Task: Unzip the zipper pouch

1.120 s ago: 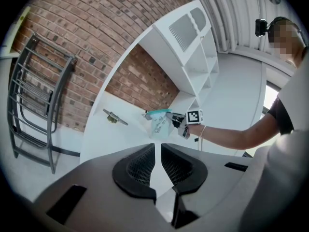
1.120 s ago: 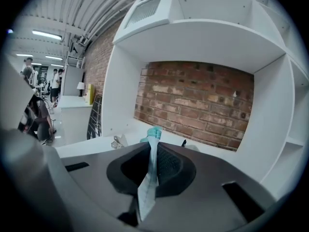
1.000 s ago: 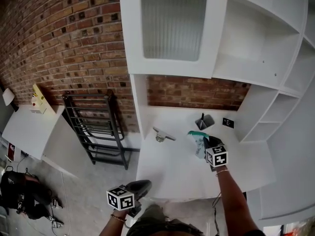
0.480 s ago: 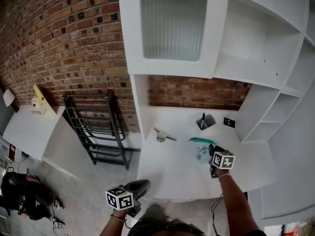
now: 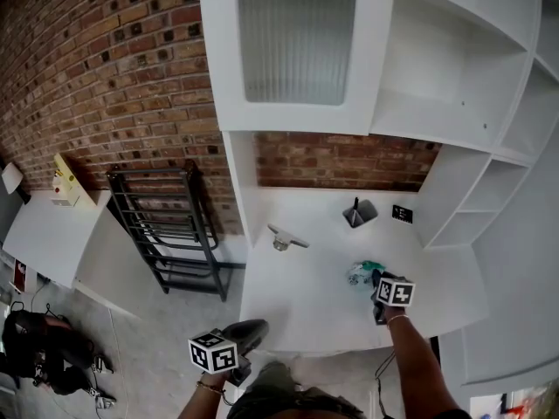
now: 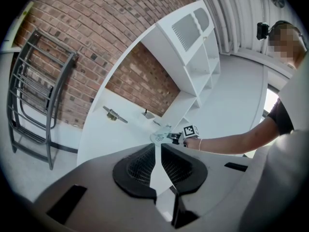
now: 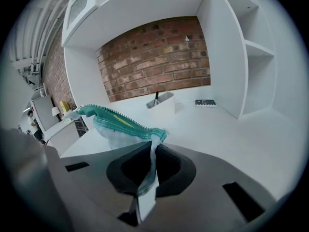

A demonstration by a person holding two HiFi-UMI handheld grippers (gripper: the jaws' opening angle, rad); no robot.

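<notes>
white desk (image 5: 297, 308), brick wall (image 5: 341, 160) | clear teal-zippered plastic pouch (image 7: 116, 124) at desk's right, your right gripper (image 7: 152, 149) pinching its end | left gripper (image 6: 157, 153) pressed together, empty, off desk's front | positioning; next grab the pull

Soft, even light fills the head view. The white cabinet (image 5: 297, 51) and the counter (image 5: 297, 312) come out bright and almost washed flat, with only faint shadows. The brick wall (image 5: 105, 77) and the floor (image 5: 148, 321) at lower left are dimmer. Straight shelf lines bow hard toward the edges. Both gripper views are round fisheye pictures with black corners. The left tool (image 6: 157, 148) and right tool (image 7: 152, 149) loom grey and soft close to the lens, while the zipper pouch (image 7: 116, 124) beyond is fairly sharp. Glare burns at the right edge of the left gripper view.
</notes>
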